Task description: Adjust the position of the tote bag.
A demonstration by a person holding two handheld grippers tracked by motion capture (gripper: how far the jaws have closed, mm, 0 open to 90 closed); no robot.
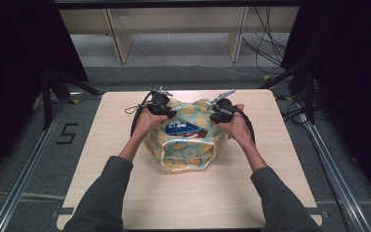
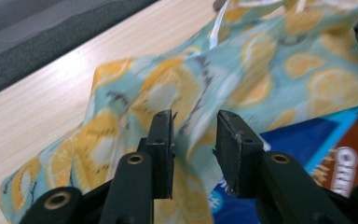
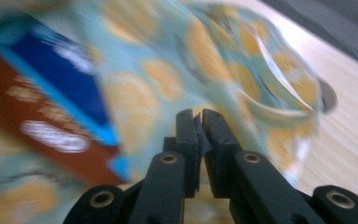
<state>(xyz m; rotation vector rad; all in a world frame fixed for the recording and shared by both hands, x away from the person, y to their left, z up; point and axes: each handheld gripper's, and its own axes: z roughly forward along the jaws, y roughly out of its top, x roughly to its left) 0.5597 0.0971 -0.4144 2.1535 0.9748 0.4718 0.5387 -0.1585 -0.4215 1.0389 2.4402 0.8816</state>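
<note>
Now you have the surface (image 1: 125,193) carrying one main thing, a lemon-print fabric bag (image 1: 186,154) sitting near its middle, slumped and rumpled, with a blue and brown snack packet (image 1: 186,129) lying in its open mouth. Take the bag as your landmark: your left gripper (image 1: 166,112) is at its far left corner and your right gripper (image 1: 218,115) at its far right corner, both over the mouth edge. My worry is the packet; if one corner of cloth comes up without the other, the mouth would tilt and the packet could slide out onto the surface. A thin pinch on loose fabric could also let go, dropping that side of the bag over the packet. In the left gripper view, your left gripper (image 2: 195,140) stands with its jaws apart, bag cloth behind the gap but neither pad pressing on it, so it holds nothing. In the right gripper view, blurred as it is, your right gripper (image 3: 200,123) has its jaws nearly together, and I cannot tell whether cloth is caught between them.
</note>
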